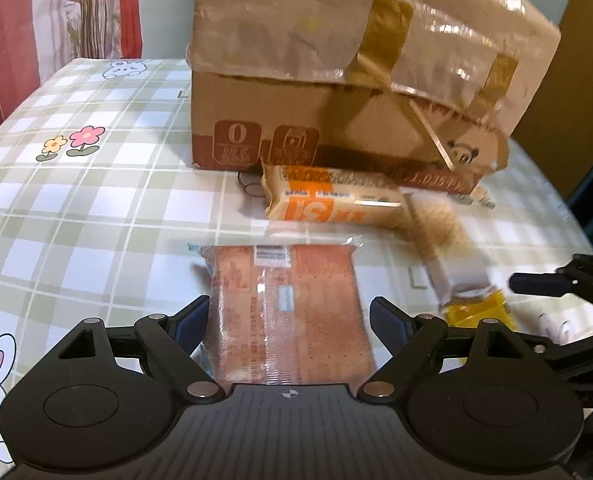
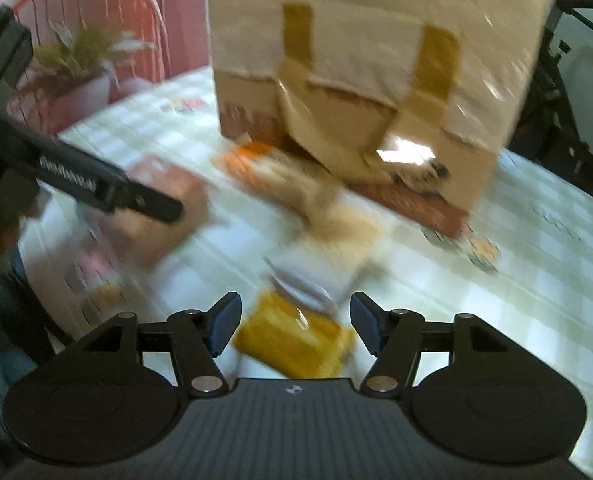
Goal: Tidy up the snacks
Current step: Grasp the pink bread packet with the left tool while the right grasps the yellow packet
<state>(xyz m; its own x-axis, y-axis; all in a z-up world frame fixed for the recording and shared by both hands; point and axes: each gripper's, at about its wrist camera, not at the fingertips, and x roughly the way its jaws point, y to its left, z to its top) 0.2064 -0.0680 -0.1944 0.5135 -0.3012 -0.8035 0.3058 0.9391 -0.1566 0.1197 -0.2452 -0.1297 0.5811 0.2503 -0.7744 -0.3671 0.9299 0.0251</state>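
Cracker pack (image 1: 284, 312): light, crinkly, brittle; left gripper (image 1: 288, 320) fingers straddling apart, taking long edges. Yellow pack (image 2: 292, 340): soft; right gripper (image 2: 294, 326) fingers hovering apart, unclamped.

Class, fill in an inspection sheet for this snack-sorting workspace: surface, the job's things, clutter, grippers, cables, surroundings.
Surface: checked tablecloth with flower and rabbit prints.
Job's things: reddish cracker pack between the left gripper's fingers; orange-labelled pack by the cardboard box; yellow packet between the right gripper's fingers.
Clutter: small stickers or scraps by the box, too blurred to identify.
Grippers: left gripper open, pads clear of the pack; right gripper open, not pressing the packet.
Cables: nothing seen.
Surroundings: curtain, potted plant, pink chair.
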